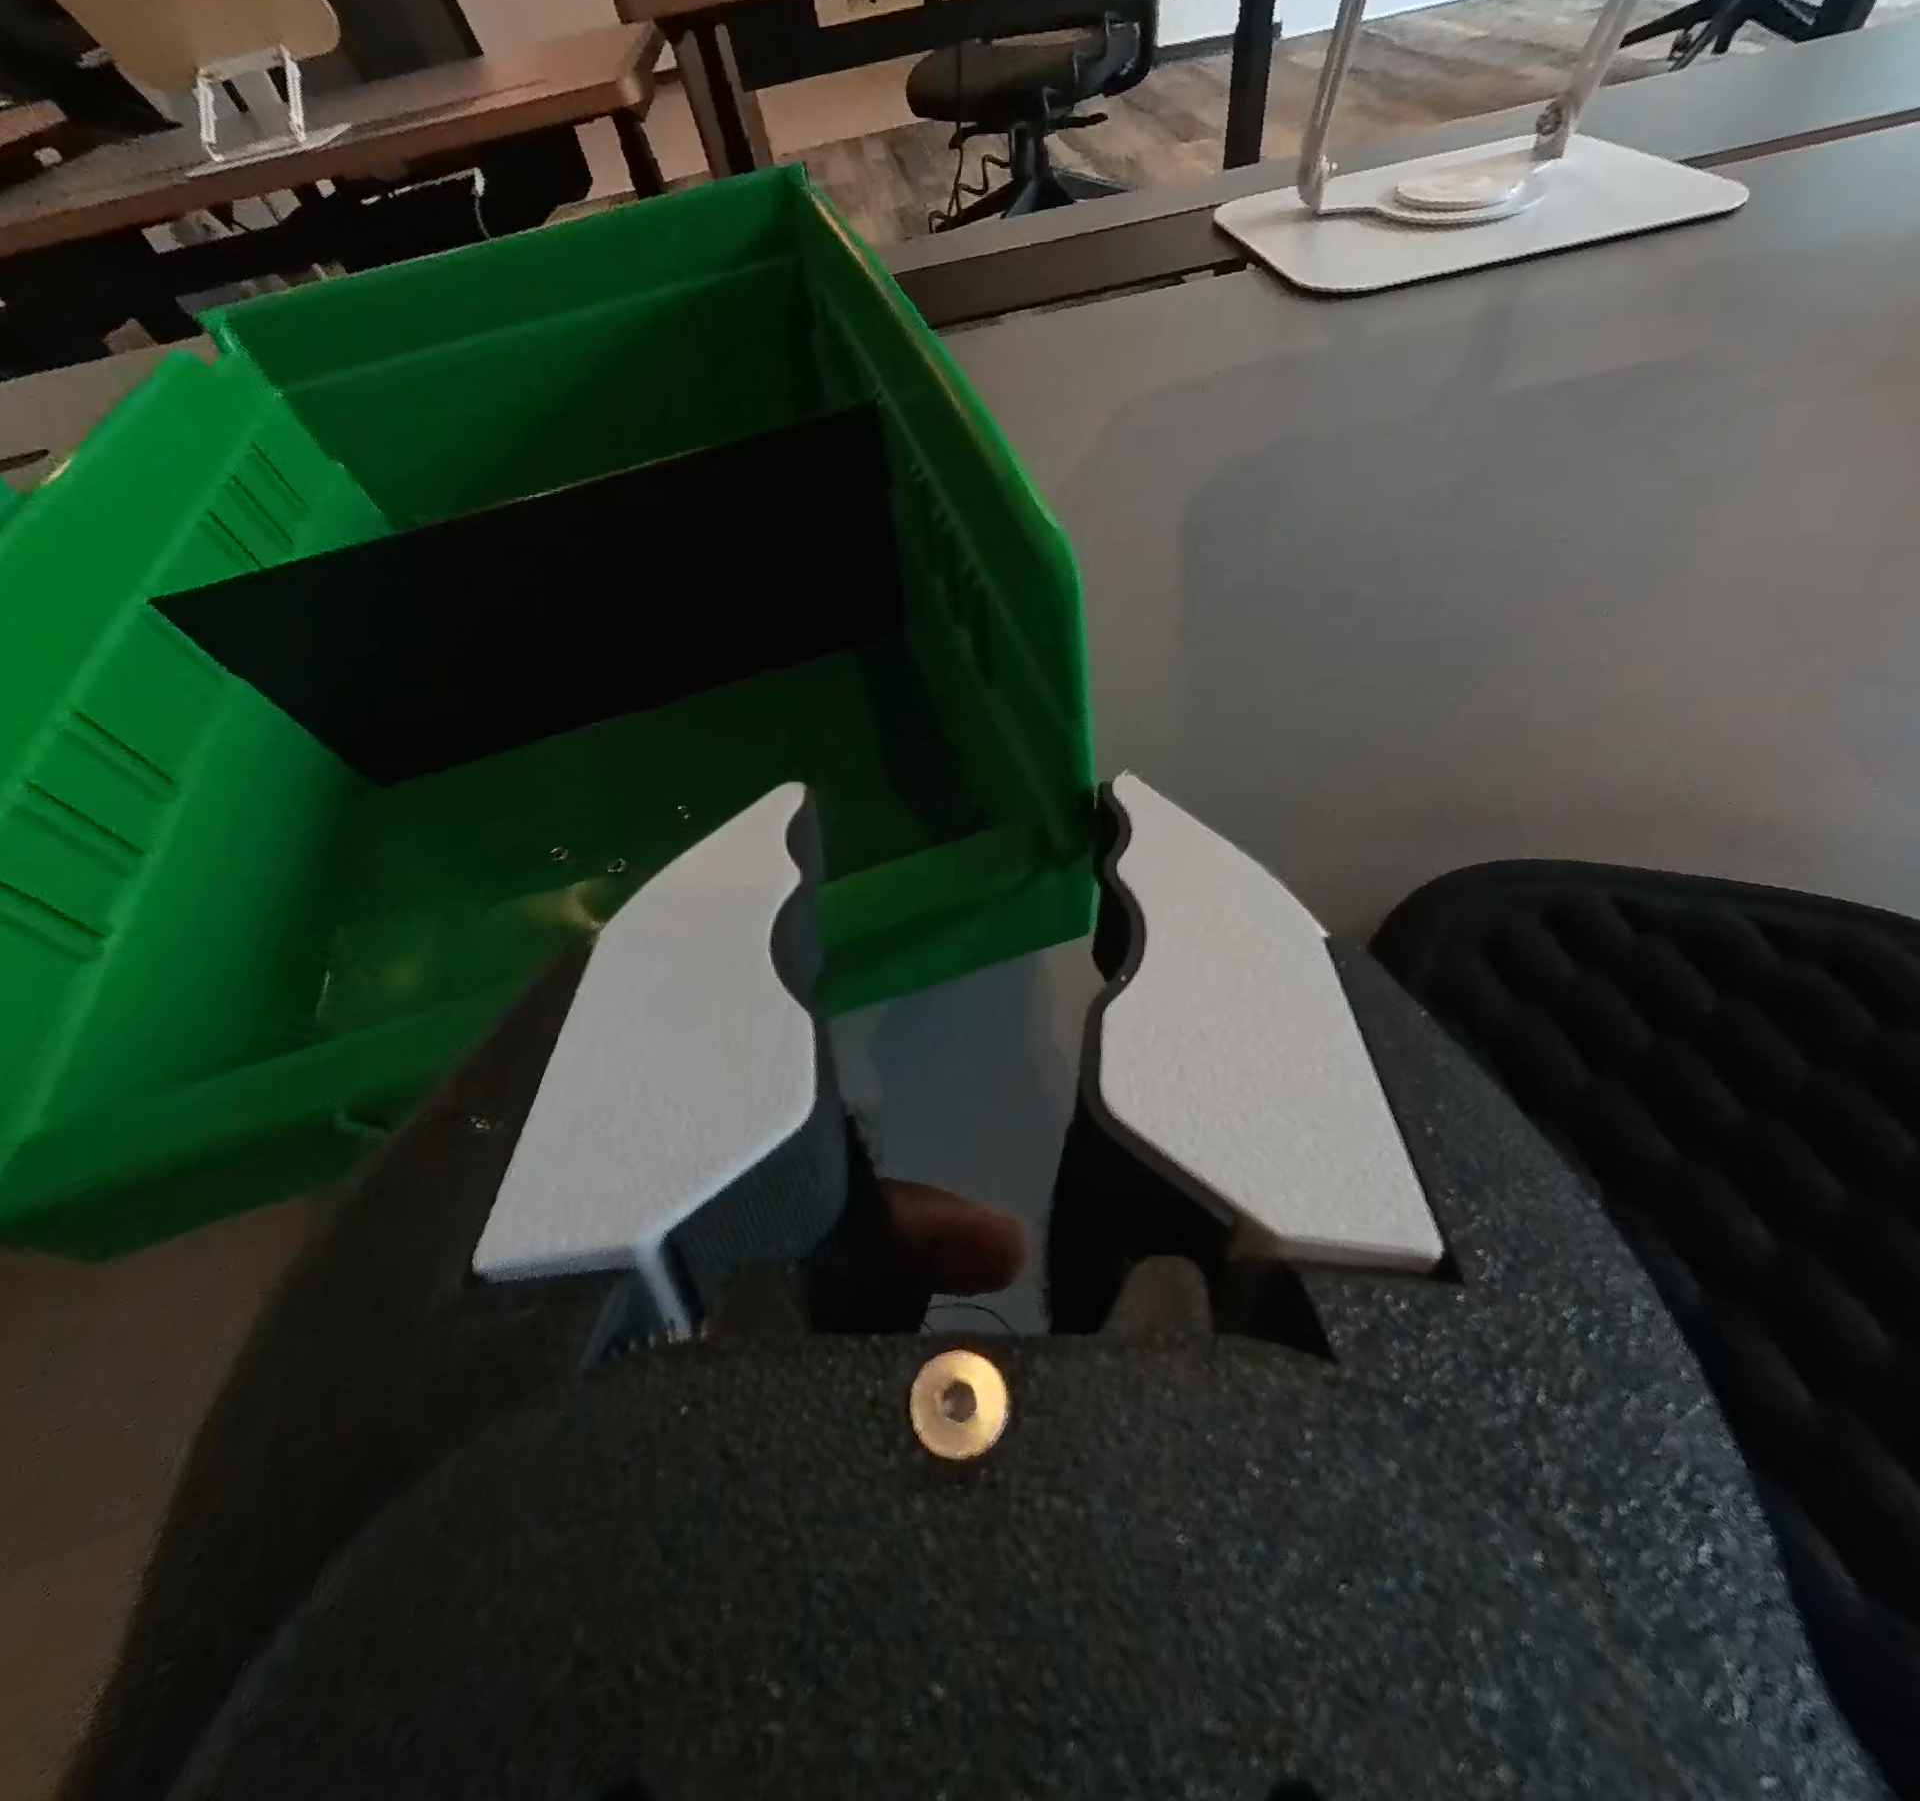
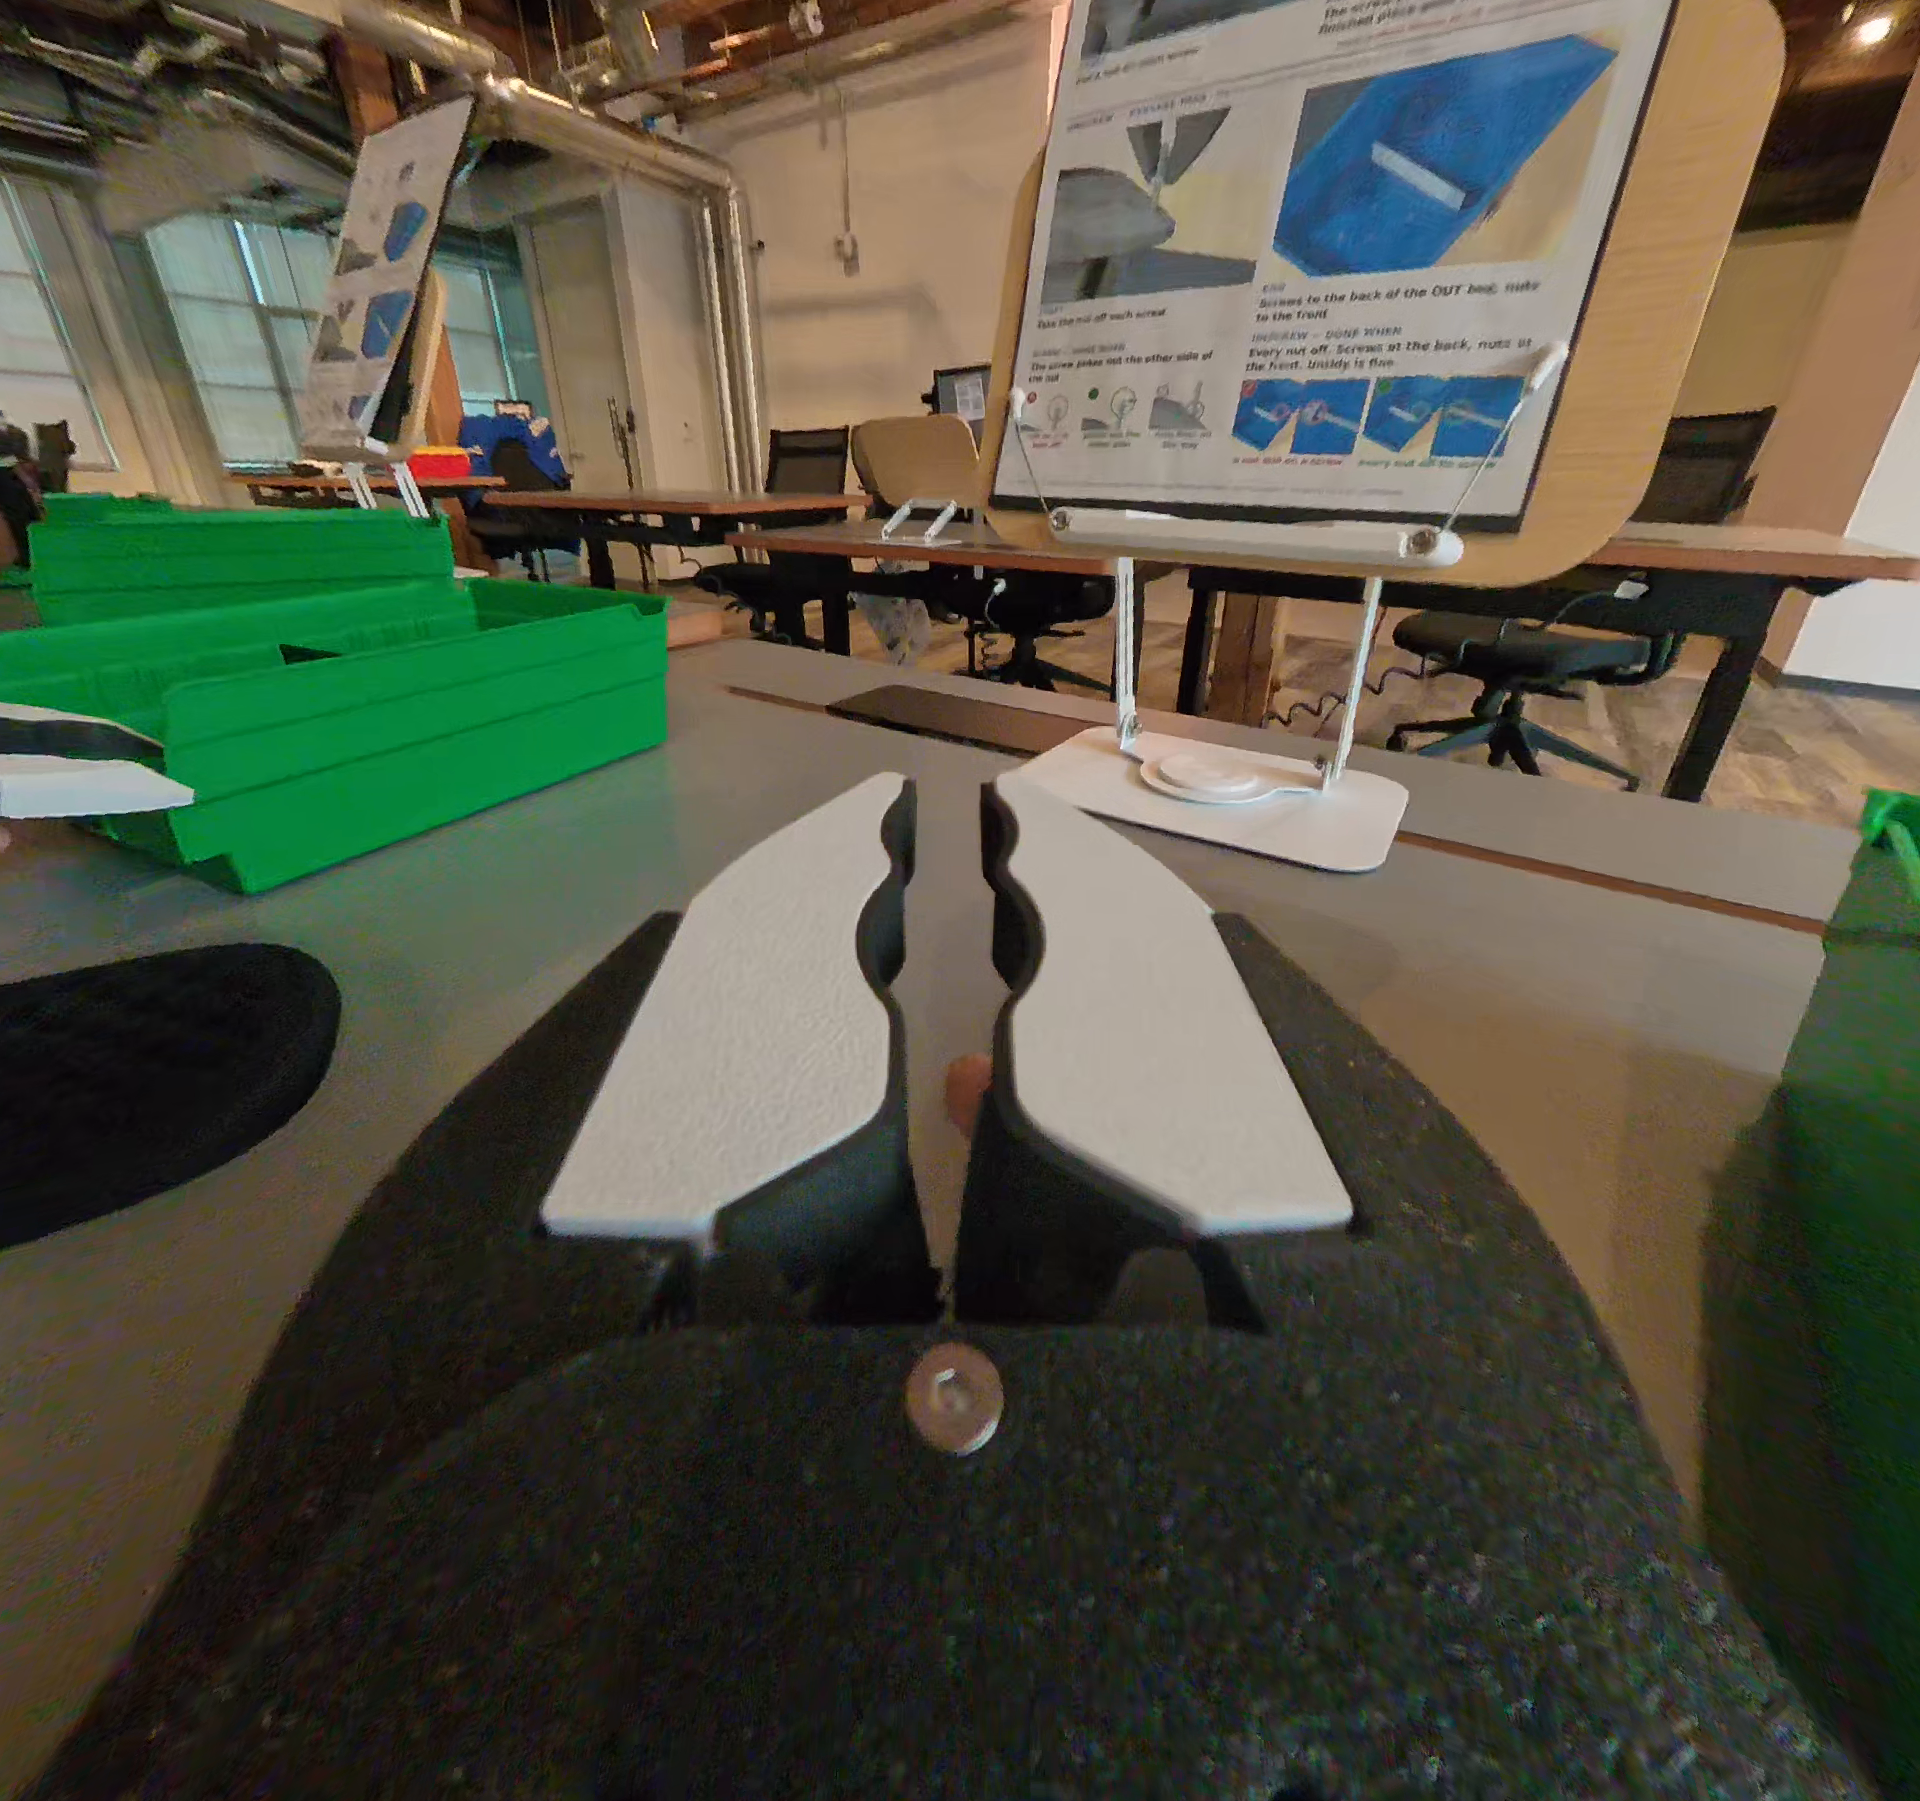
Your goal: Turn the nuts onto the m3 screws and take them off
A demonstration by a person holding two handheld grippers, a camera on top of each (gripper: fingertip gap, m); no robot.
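- The left gripper has its fingers spread wide, straddling the near right corner of a green bin; the right fingertip sits just outside the corner edge, and whether it touches the plastic is hard to tell. No pad presses on the wall, and nothing is gripped.
- A black divider crosses the bin; the compartment behind it is mostly hidden.
- Three tiny shiny specks, probably nuts, lie on the bin floor in the near compartment just left of the left finger; they are too small and blurred to identify for sure. No screw can be made out.
- The bin's left side runs out of the picture, and a second green bin beside it is cut off.
- The right gripper hovers above the grey table, its fingers narrowly parted with bare tabletop showing through the slit.
- A black mat is cut by the left edge of the right wrist view, and the left gripper's fingertips poke in there too.
- An instruction sheet on a stand rises beyond, its top cropped.
- A green object at the right edge is largely cut off and blurred.
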